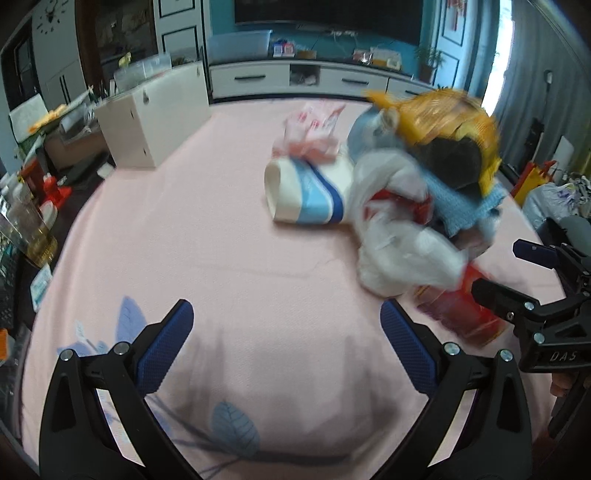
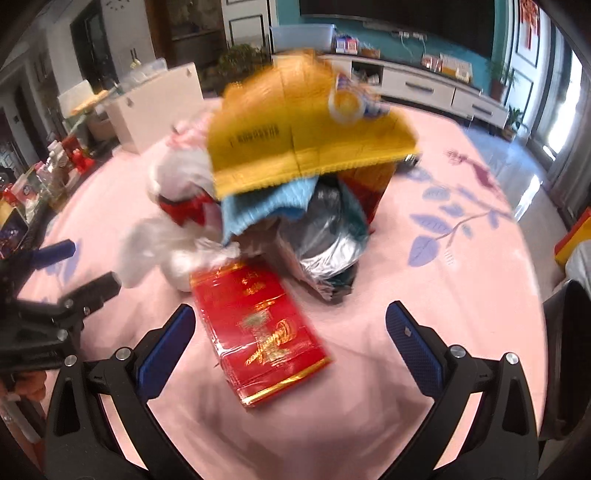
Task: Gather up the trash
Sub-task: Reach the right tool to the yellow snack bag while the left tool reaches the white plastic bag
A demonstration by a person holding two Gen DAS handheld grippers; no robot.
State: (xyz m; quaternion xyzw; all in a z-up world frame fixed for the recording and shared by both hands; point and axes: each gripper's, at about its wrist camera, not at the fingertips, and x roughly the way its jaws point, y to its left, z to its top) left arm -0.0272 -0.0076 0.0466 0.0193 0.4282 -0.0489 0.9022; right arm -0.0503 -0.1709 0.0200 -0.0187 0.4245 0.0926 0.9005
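From my left gripper (image 1: 286, 347), jaws wide and empty, the heap of crumpled wrappers and bags (image 1: 417, 192) sits uncollected toward the pink tablecloth's (image 1: 184, 229) right edge. From my right gripper (image 2: 290, 345), likewise open, a flat red foil packet (image 2: 258, 328) lies between the fingers, ungrasped.

**A home living room**

A long white media cabinet (image 1: 314, 79) with drawers stands against a teal wall (image 2: 388, 26), under a large dark television (image 1: 328, 11). Potted plants (image 2: 498, 79) sit beside it, a wall clock (image 1: 50, 16) hangs at left, and a pink leaf-patterned cloth (image 1: 207, 229) covers the worktop.
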